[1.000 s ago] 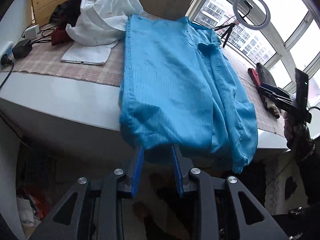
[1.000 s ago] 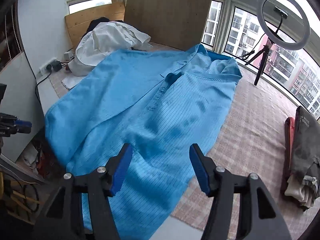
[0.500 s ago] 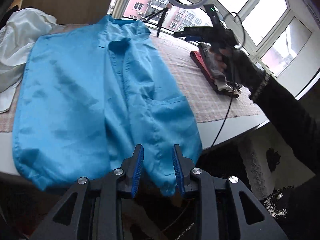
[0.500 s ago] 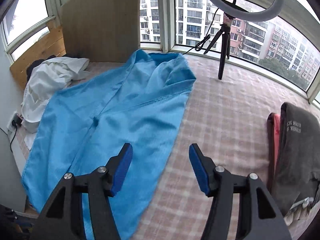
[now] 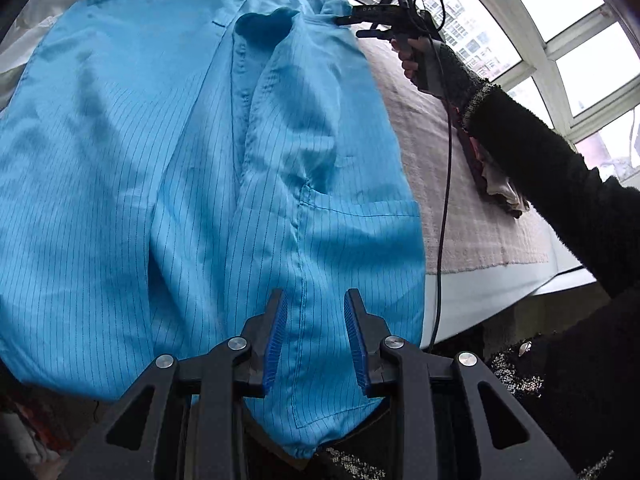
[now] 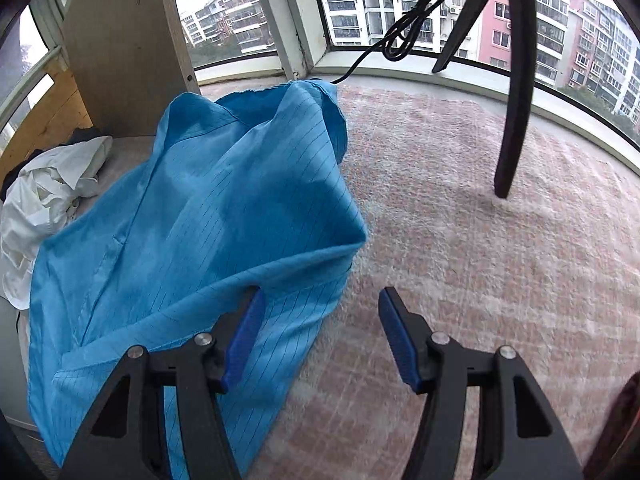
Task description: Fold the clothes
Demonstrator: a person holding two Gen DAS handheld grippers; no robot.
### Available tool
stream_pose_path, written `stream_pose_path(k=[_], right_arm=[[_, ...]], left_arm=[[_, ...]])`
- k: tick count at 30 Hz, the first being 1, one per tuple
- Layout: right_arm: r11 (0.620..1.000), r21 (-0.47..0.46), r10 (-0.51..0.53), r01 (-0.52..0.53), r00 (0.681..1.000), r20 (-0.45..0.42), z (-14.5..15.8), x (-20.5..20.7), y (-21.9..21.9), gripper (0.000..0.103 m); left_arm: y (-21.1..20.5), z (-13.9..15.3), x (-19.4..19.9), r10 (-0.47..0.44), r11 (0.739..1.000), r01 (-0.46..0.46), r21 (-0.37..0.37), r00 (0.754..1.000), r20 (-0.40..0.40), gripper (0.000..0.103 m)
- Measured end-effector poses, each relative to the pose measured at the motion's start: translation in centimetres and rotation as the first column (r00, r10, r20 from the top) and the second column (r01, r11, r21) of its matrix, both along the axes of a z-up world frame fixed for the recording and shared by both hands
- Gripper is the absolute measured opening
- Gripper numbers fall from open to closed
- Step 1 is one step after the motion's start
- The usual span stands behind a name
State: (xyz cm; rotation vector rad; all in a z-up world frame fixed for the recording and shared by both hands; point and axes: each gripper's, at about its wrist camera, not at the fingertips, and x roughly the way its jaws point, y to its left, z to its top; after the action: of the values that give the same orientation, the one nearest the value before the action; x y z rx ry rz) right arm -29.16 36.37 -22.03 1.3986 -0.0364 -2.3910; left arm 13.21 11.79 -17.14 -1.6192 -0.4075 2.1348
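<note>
Overhead, both tongs (image 5: 315,334) (image 6: 322,338) tilt downward, agape, above the blue shirt (image 5: 200,160).

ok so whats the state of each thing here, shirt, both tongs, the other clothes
blue shirt: spread flat on the table, unfolded, hem hanging over the near edge
left tongs: open, over the hem, gripping nothing
right tongs: open wide at the shirt's shoulder edge, gripping nothing
white garment: crumpled in a heap beside the shirt

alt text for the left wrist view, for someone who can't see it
A blue pinstriped shirt lies spread on a table, its hem between the open left gripper fingers. Upper right, a black-sleeved hand holds the right gripper near the collar.
</note>
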Motion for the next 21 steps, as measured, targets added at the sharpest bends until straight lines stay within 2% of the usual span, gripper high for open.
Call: stream_pose_path(k=[1, 2, 3, 4, 6, 8, 9, 10, 13, 14, 15, 17, 19, 21], right_arm=[[1.000, -0.023, 0.018, -0.018, 1.000, -0.003, -0.1, -0.1, -0.2, 0.058], [0.998, -0.045, 0.036, -0.036, 0.999, -0.007, -0.1, -0.3, -0.4, 0.050], [0.996, -0.068, 0.053, -0.054, 0.999, -0.011, -0.2, -0.4, -0.7, 0.016], [0.994, -0.087, 0.070, -0.072, 0.997, -0.018, -0.2, -0.5, -0.9, 0.006], [0.992, -0.075, 0.092, -0.097, 0.993, -0.068, 0.8, -0.6, -1.3, 0.005], [0.998, 0.028, 0.053, -0.048, 0.981, -0.186, 2.5, -1.1, -1.2, 0.005], [0.996, 0.087, 0.017, 0.002, 0.976, -0.217, 2.8, -1.9, -0.9, 0.005], [0.993, 0.118, -0.002, 0.026, 0.979, -0.203, 2.5, -2.8, -0.7, 0.005], [0.987, 0.159, 0.034, -0.029, 0.999, -0.031, 0.8, -4.2, -1.2, 0.013], [0.980, 0.197, 0.039, -0.032, 0.999, -0.034, 1.1, -3.6, -1.3, 0.019], [0.974, 0.226, 0.035, -0.016, 0.996, -0.083, 2.1, -2.3, -1.1, 0.027], [0.962, 0.273, 0.036, 0.015, 0.983, -0.178, 4.0, 0.3, -0.9, 0.029], [0.976, 0.210, 0.102, -0.053, 0.968, -0.230, 6.2, 4.2, -1.3, 0.029], [0.957, 0.125, 0.278, -0.260, 0.948, -0.157, 6.5, 7.8, -3.8, 0.029]], left_arm=[[0.1, -0.3, -0.3, 0.013, 1.000, -0.013, 0.001, 1.000, 0.008, 0.028], [0.3, -0.6, -0.6, 0.022, 1.000, -0.022, 0.001, 1.000, 0.015, 0.027], [0.6, -1.0, -1.0, 0.029, 1.000, -0.029, -0.003, 0.999, 0.020, 0.026], [0.9, -1.3, -1.5, 0.037, 0.999, -0.036, -0.011, 0.999, 0.023, 0.026], [1.4, -1.7, -3.1, 0.059, 0.998, -0.059, -0.027, 0.998, 0.022, 0.025], [1.9, -1.8, -5.2, 0.071, 0.996, -0.071, -0.054, 0.997, -0.008, 0.025], [2.2, -1.8, -6.2, 0.071, 0.995, -0.072, -0.072, 0.997, -0.024, 0.025], [2.3, -1.7, -6.9, 0.071, 0.993, -0.074, -0.089, 0.997, -0.033, 0.025], [1.9, -0.4, -6.5, 0.073, 0.990, -0.080, -0.114, 0.995, -0.070, 0.025], [1.5, 0.2, -6.1, 0.076, 0.988, -0.086, -0.126, 0.994, -0.083, 0.025], [0.8, 0.9, -5.2, 0.087, 0.985, -0.099, -0.139, 0.992, -0.095, 0.025], [-1.2, 1.9, -3.4, 0.129, 0.979, -0.143, -0.147, 0.986, -0.101, 0.025], [-3.2, 2.6, -1.5, 0.174, 0.972, -0.185, -0.145, 0.981, -0.087, 0.025], [-4.4, 3.0, 0.4, 0.213, 0.967, -0.220, -0.125, 0.975, -0.066, 0.025]])
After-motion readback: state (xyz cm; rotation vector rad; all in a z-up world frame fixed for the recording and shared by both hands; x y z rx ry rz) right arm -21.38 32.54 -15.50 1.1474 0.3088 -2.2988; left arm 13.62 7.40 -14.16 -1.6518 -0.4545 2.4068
